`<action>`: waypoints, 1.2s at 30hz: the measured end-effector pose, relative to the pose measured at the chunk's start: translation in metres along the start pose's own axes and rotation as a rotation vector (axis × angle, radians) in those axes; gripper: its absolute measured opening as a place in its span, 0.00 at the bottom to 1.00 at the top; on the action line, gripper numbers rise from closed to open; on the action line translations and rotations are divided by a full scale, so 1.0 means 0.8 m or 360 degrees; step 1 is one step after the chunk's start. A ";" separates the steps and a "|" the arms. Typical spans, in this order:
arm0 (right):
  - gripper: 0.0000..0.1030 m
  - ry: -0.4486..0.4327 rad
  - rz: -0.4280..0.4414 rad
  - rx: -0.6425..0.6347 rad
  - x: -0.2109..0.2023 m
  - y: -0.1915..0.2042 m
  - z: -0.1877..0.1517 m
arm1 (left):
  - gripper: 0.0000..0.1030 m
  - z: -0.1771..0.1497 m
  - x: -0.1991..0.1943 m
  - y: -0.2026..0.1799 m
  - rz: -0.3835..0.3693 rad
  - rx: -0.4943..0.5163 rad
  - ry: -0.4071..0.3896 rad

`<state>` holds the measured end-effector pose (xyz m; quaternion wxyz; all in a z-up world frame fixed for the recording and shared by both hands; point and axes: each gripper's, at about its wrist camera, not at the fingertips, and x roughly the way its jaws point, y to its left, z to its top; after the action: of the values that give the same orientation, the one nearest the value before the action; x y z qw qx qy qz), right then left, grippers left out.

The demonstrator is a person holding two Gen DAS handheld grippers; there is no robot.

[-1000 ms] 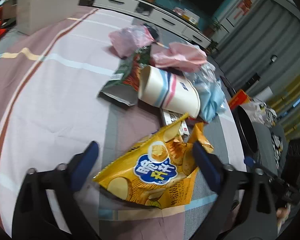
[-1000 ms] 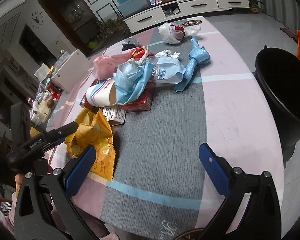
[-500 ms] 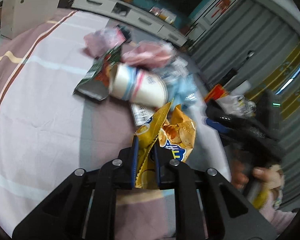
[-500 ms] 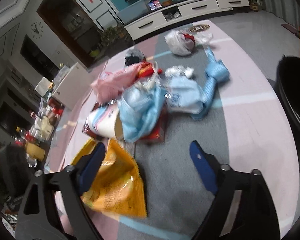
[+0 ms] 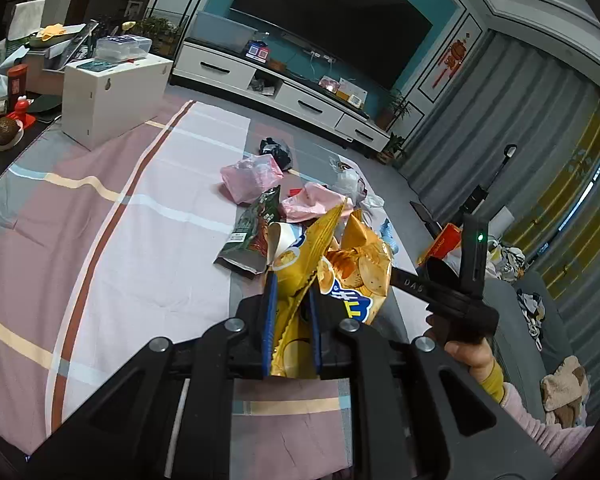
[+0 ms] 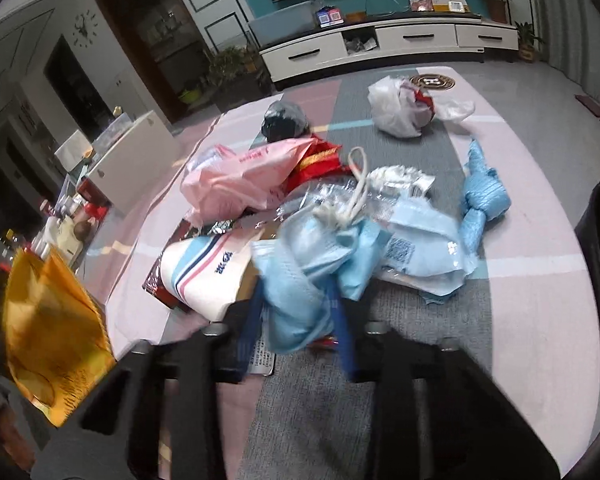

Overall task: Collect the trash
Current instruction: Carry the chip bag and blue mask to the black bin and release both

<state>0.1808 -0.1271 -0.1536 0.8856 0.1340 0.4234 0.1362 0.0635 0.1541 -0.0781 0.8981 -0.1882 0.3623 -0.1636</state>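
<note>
Left tongs (image 5: 291, 316) are clamped tight on the yellow chip bag (image 5: 340, 268), angled downward with the blue pads pinching its edge. Right tongs (image 6: 296, 320) have just been closing and now squeeze a light blue plastic bag (image 6: 300, 280). In the left view, the person's right hand (image 5: 470, 354) grips its black handle, pink sleeve showing.

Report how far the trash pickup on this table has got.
Done: nothing shows as binned yet. In hand: the left gripper is shut on the yellow chip bag, lifted off the cloth; the right gripper has just been closing on the light blue bag. Left: paper cup, pink bag, white bag, knotted blue bag, green wrapper.
</note>
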 end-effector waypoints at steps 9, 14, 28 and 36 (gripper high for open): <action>0.08 -0.0276 0.0241 0.0048 -0.125 -0.018 -0.010 | 0.15 0.018 -0.014 -0.039 -0.0101 0.0068 -0.0085; 0.08 -0.0382 0.0094 0.0173 -0.178 -0.079 -0.024 | 0.15 0.031 0.010 -0.092 -0.0187 0.0175 -0.0083; 0.08 -0.0533 -0.0184 0.0503 -0.227 -0.241 -0.055 | 0.15 0.039 0.179 -0.315 -0.0348 0.0545 0.0103; 0.08 -0.0508 -0.0277 0.0619 -0.213 -0.308 -0.054 | 0.16 0.017 0.290 -0.420 -0.0290 0.0730 0.0195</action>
<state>0.0752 -0.4109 -0.1452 0.9071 0.2847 0.3064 -0.0471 0.1787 -0.2370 -0.0525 0.8752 -0.0011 0.3508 -0.3330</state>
